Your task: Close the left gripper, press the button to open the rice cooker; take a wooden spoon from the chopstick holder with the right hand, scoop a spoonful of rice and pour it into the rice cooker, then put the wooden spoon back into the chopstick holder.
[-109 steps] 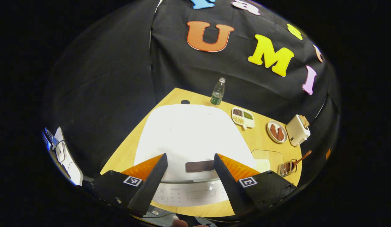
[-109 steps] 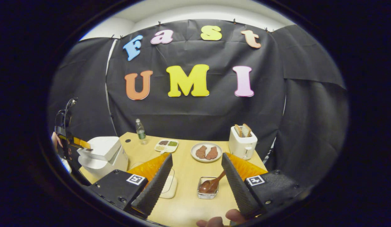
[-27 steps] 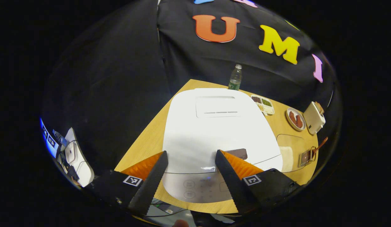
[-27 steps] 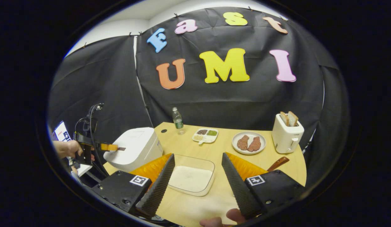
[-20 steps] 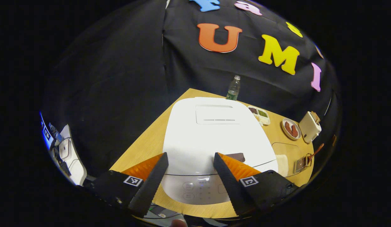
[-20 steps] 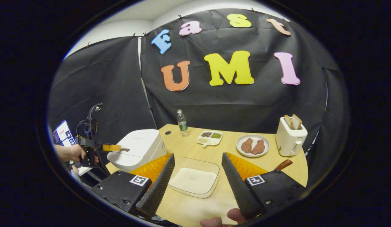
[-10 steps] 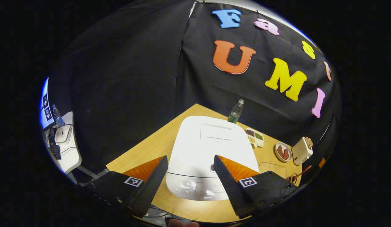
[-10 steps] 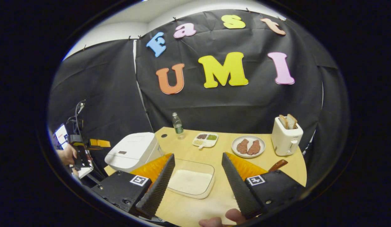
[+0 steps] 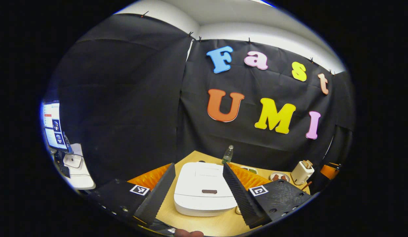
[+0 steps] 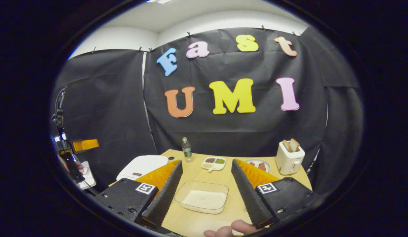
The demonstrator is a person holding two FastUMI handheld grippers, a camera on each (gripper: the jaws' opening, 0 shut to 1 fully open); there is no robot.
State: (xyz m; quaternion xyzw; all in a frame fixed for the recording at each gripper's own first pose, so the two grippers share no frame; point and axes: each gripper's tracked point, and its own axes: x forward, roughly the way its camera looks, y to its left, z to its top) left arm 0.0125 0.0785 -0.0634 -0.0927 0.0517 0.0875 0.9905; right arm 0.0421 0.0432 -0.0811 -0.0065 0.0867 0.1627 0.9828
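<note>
Low in the centre of the left gripper view, the white rice cooker (image 9: 205, 192) sits lid-down on the wooden table (image 9: 220, 225), a dark button on its front. It shows between the left gripper's (image 9: 199, 190) 2 spread fingers. The right gripper (image 10: 206, 187) is likewise released, framing a clear rice tray (image 10: 201, 197).

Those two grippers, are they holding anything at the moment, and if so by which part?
Nothing is held. The left gripper stands open above the closed rice cooker, and the right gripper stands open above the clear dish of rice, fingers bare.
</note>
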